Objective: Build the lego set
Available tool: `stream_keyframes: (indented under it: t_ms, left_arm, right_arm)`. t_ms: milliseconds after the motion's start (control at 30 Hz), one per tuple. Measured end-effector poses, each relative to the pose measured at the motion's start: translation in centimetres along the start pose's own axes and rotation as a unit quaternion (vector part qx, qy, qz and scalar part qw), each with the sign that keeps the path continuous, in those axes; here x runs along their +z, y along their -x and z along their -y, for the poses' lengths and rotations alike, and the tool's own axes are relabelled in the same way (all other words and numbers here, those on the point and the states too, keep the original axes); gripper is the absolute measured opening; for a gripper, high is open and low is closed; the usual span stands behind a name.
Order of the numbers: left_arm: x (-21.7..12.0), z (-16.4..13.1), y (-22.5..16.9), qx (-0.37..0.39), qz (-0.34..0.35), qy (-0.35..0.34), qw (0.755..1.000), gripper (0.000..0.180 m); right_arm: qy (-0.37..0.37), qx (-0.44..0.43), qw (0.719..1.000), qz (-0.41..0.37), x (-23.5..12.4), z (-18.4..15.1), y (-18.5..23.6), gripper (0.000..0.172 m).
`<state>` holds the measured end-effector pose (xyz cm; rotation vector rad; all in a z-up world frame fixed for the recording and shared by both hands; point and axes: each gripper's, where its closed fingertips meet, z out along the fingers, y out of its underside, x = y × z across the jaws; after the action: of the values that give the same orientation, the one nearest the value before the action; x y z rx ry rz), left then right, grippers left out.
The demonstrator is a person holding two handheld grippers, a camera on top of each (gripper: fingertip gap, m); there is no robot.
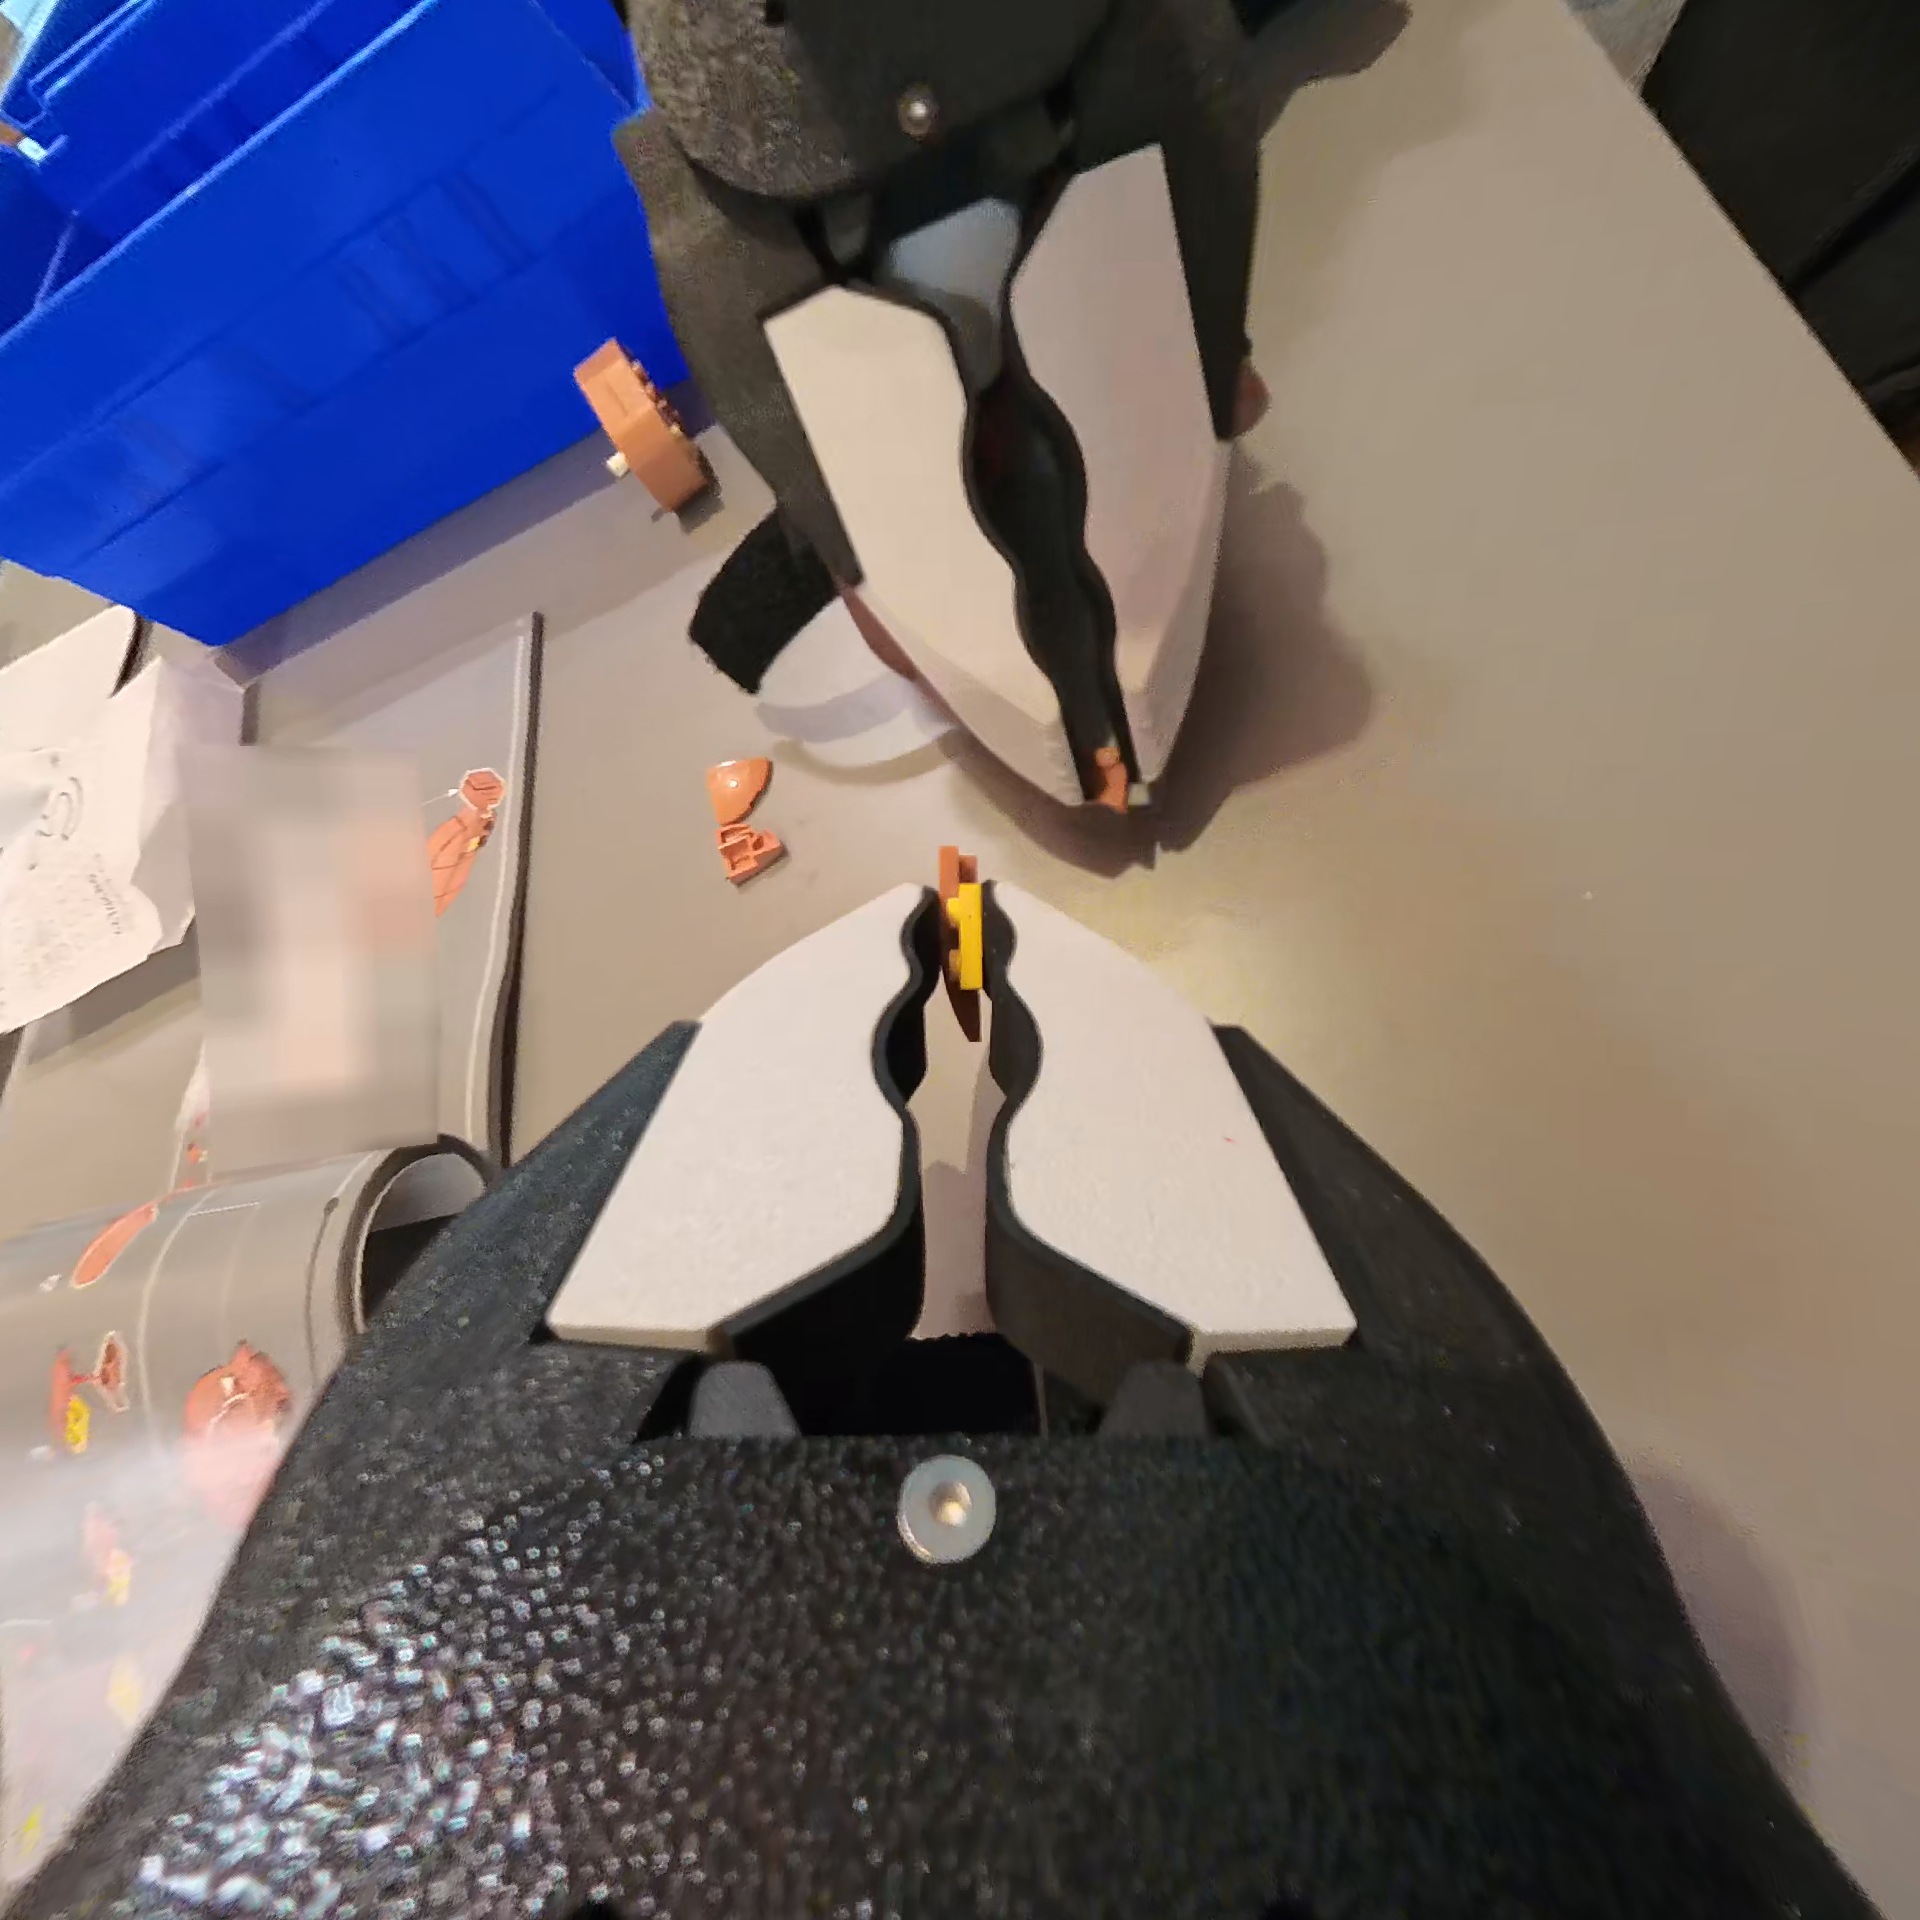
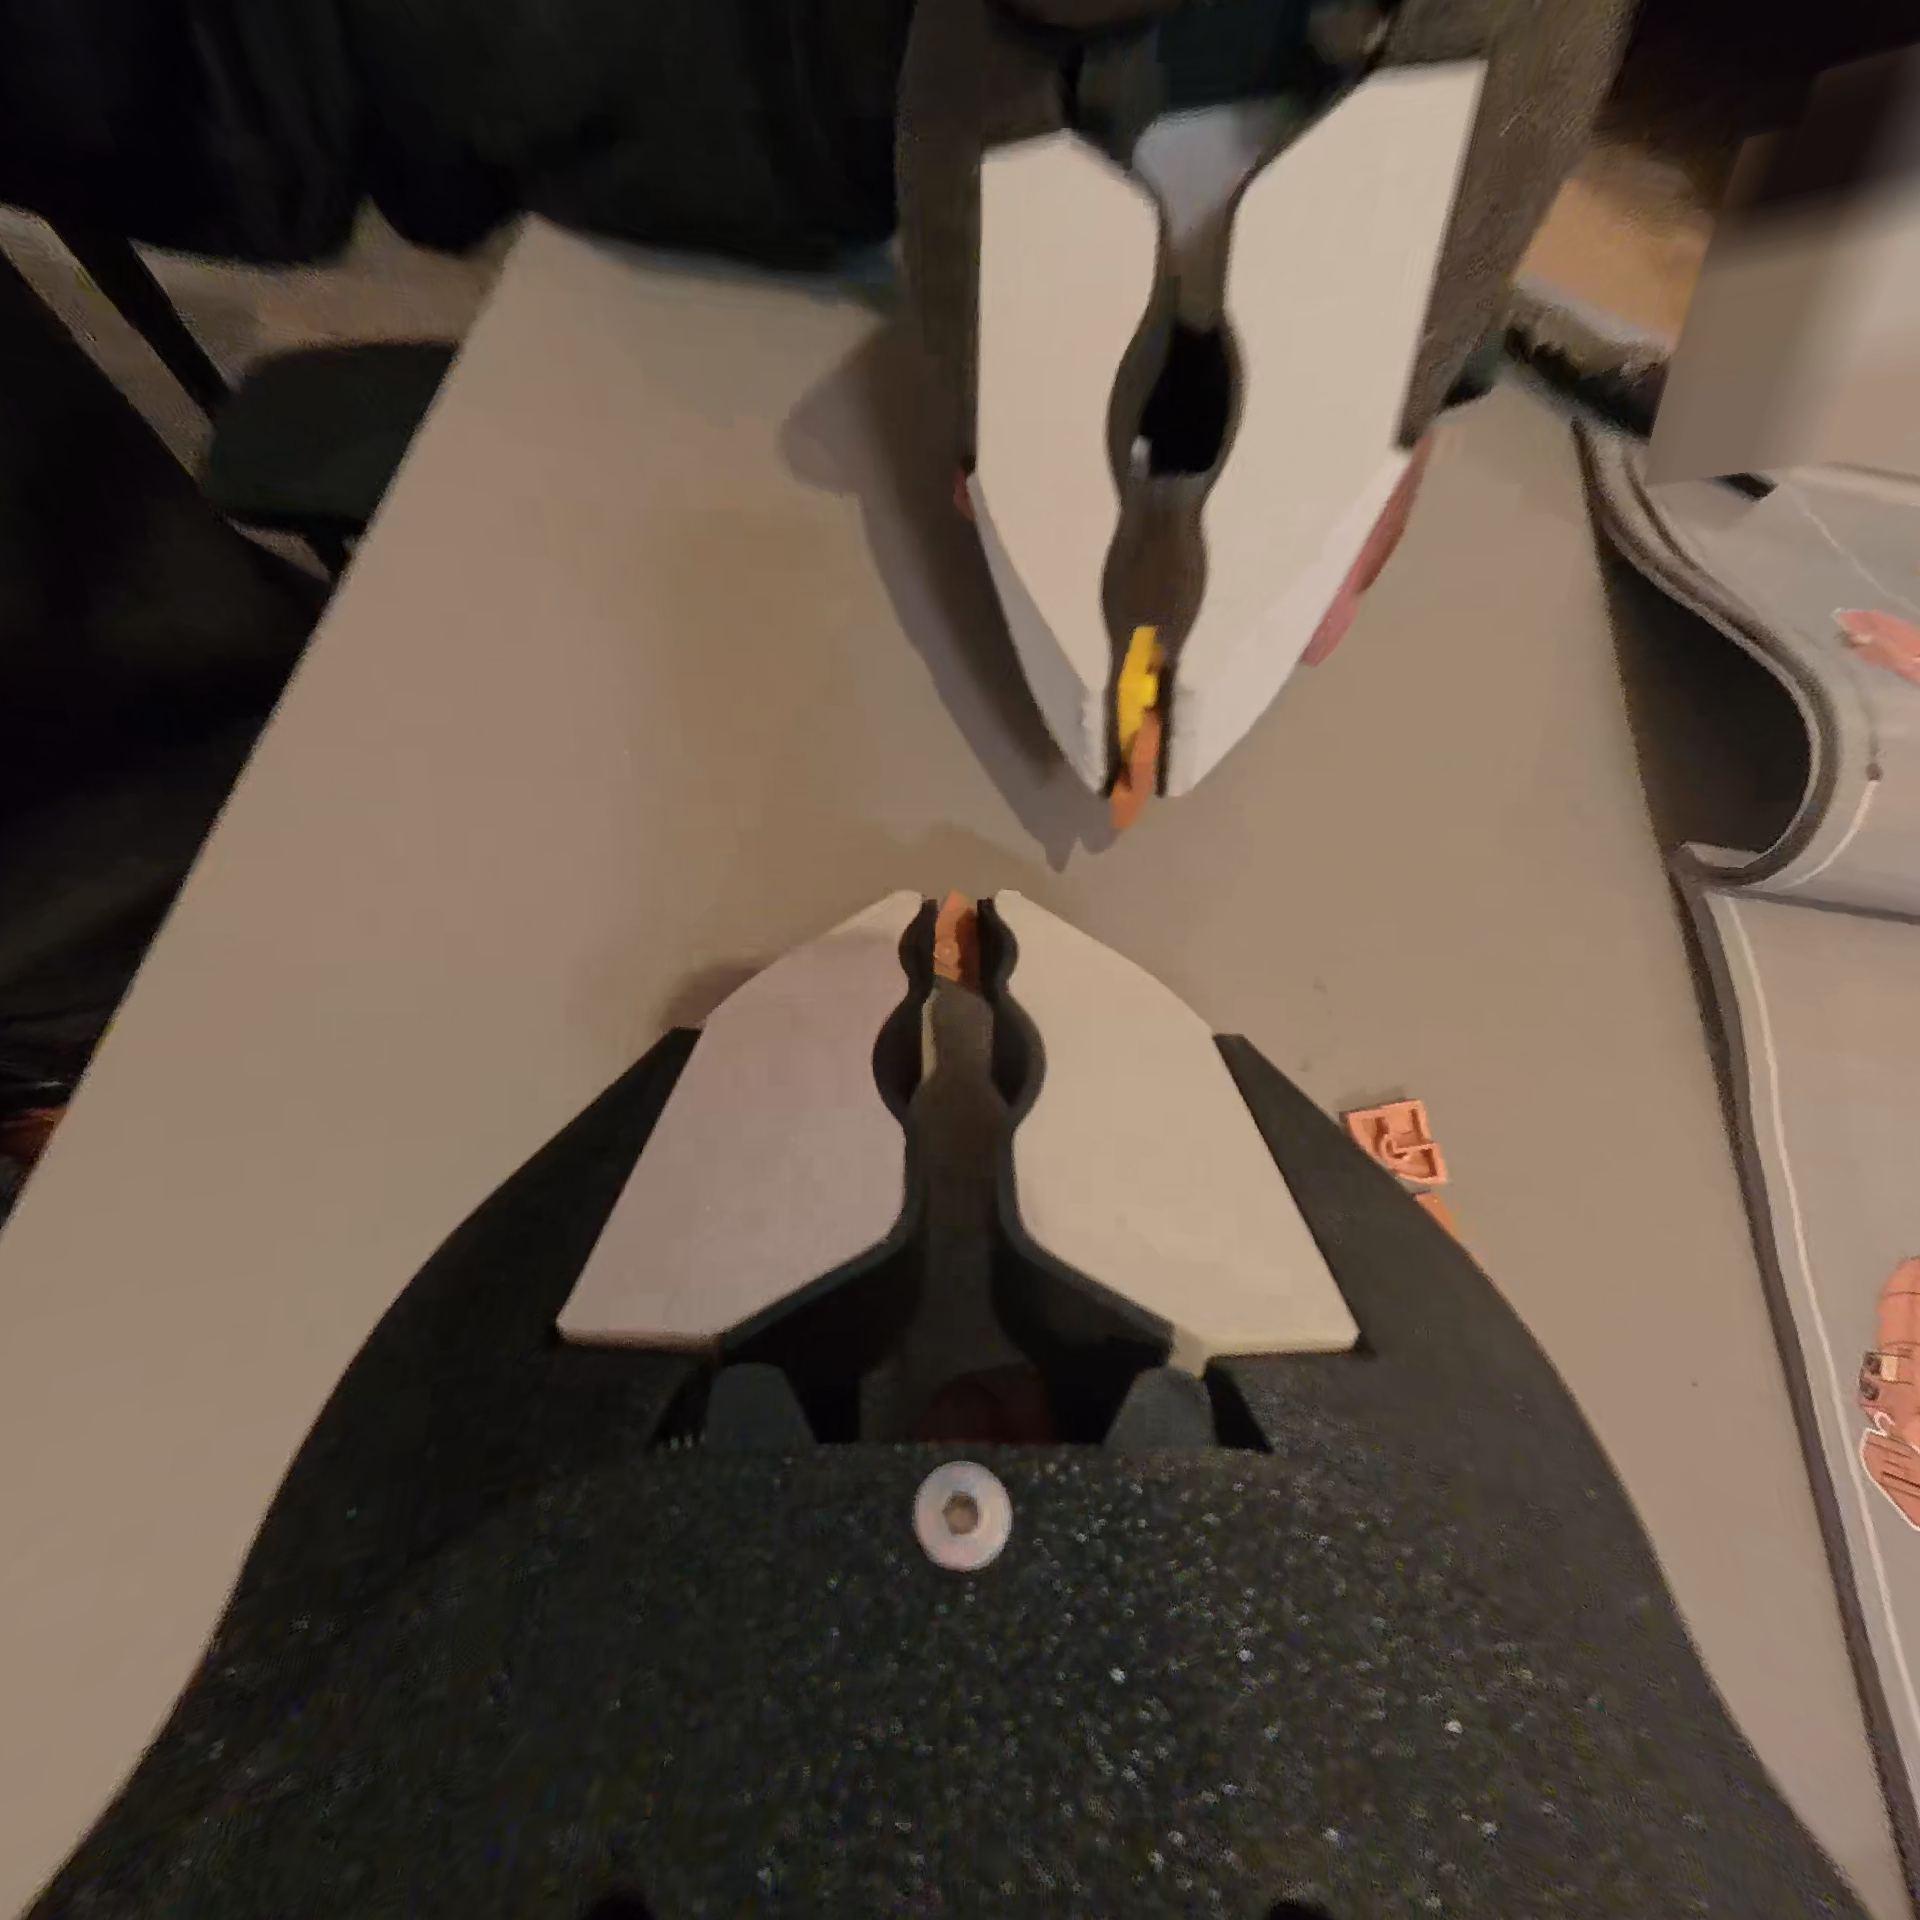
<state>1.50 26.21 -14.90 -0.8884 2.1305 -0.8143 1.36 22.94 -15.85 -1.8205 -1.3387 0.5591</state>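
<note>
Grey tabletop (image 1: 1455, 935) here, dark room behind it, a blue bin (image 1: 312, 312) off to the far left of my left gripper.

My left gripper (image 1: 958, 914) is nearly closed on a little brick stack (image 1: 961, 935): a thin brown plate with a yellow piece stuck to it, standing on edge, pads pressing both faces, brown end poking out past the tips. Straight ahead, tip to tip but not touching, my right gripper (image 2: 958, 925) is pinched almost shut on a small orange-brown piece (image 2: 954, 935), held right at the fingertips.

Just left of the gap between the tips, two loose orange bricks (image 1: 743, 821) lie on the table. Further left there's a grey instruction mat (image 1: 488, 831), and a round brown assembly (image 1: 644, 426) sits by the bin.

What worries me: both grabs are right out at the tips. Any sideways push when the parts meet could, I reckon, twist the plate in the pads or pop the small piece out. The yellow bit might also shear off.
</note>
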Motion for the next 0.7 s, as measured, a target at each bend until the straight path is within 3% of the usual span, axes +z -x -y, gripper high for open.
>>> stream_keyframes:
  t_ms: [167,267,433,700]
  left_arm:
    - [0.4,0.9,-0.5,-0.024,-0.020,-0.032,0.999,0.006]
    - [0.7,2.0,-0.9,-0.040,-0.035,-0.061,0.997,0.006]
    - [1.2,1.1,-0.7,-0.037,-0.023,-0.038,0.998,0.006]
    - [0.5,-0.5,1.6,-0.061,0.031,-0.022,0.997,0.006]
  right_arm:
    - [-0.125,0.024,0.992,0.025,-2.4,3.3,0.1,0.000]
    - [-0.156,0.034,0.987,0.026,-3.1,4.0,-0.3,0.000]
    - [-0.095,0.012,0.995,-0.016,-2.3,1.7,-1.2,0.000]
    - [0.014,-0.026,1.000,-0.005,-1.1,-1.1,2.1,0.011]
